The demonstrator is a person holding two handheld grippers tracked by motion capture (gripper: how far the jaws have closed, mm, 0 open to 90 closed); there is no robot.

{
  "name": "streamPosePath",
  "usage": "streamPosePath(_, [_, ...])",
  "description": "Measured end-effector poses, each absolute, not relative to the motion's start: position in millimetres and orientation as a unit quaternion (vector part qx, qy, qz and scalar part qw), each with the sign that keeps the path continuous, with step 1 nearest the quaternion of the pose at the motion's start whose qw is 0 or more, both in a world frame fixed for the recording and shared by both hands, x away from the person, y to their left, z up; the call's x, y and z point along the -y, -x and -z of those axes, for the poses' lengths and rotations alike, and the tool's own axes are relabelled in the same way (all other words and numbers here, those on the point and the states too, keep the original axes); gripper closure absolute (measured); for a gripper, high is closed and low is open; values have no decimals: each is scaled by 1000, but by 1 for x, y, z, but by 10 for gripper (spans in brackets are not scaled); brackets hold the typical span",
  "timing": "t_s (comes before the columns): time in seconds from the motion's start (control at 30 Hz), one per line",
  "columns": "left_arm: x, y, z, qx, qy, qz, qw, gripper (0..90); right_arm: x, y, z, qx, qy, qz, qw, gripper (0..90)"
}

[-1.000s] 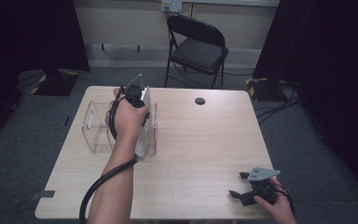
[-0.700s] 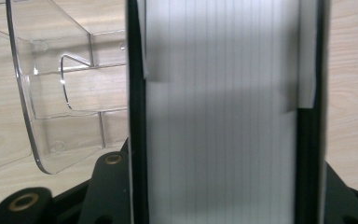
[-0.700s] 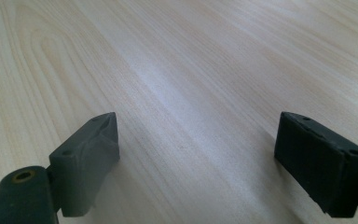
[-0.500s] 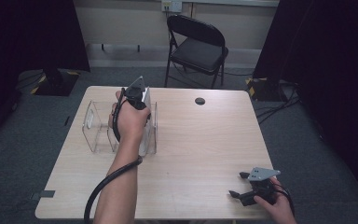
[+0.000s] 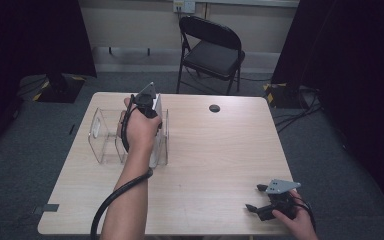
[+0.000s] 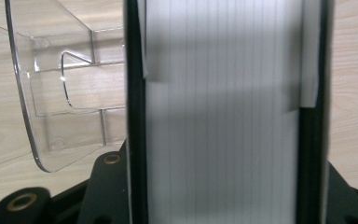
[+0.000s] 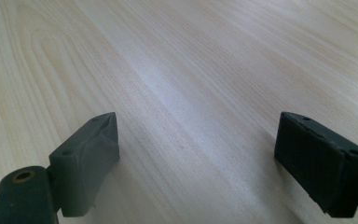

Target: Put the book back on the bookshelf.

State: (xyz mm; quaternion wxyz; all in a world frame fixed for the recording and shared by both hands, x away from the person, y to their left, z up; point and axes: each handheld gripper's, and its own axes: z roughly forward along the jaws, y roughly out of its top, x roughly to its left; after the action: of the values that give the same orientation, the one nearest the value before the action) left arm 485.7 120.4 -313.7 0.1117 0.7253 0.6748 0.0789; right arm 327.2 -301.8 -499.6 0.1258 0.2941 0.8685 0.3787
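White ribbed block (image 6: 223,116) | left tongs (image 6: 223,196) clamped on it | right tongs (image 7: 209,163) apart

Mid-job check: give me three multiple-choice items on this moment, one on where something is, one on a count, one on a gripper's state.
1. Where does the right gripper sit?
A. near the table's close right corner
B. inside the clear organiser
C. on the chair

2. How many folding chairs stand beyond the table?
A. none
B. one
C. three

3. What is the left gripper doing?
A. hanging open over bare wood
B. lying on the floor
C. clamped on a white ridged block

Answers:
1 A, the high view shows it low on the table at the right, jaws apart over bare wood.
2 B, a single black folding chair stands behind the far edge.
3 C, in the left gripper view the white ridged block spans the gap between both jaws, beside the clear organiser.
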Motion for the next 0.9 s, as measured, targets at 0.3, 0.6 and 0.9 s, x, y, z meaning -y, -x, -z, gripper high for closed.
streamPosePath(0.3, [-119, -487, 313, -675, -726, -74, 105, 519, 302, -327, 500, -868, -294, -379, 126, 132])
streamPosePath(0.6, [-122, -487, 312, -672, -729, -68, 107, 507, 302, -327, 500, -870, -292, -378, 126, 132])
streamPosePath(0.9, [-123, -484, 309, -670, -730, -61, 120, 497, 302, -326, 500, -869, -292, -379, 125, 133])
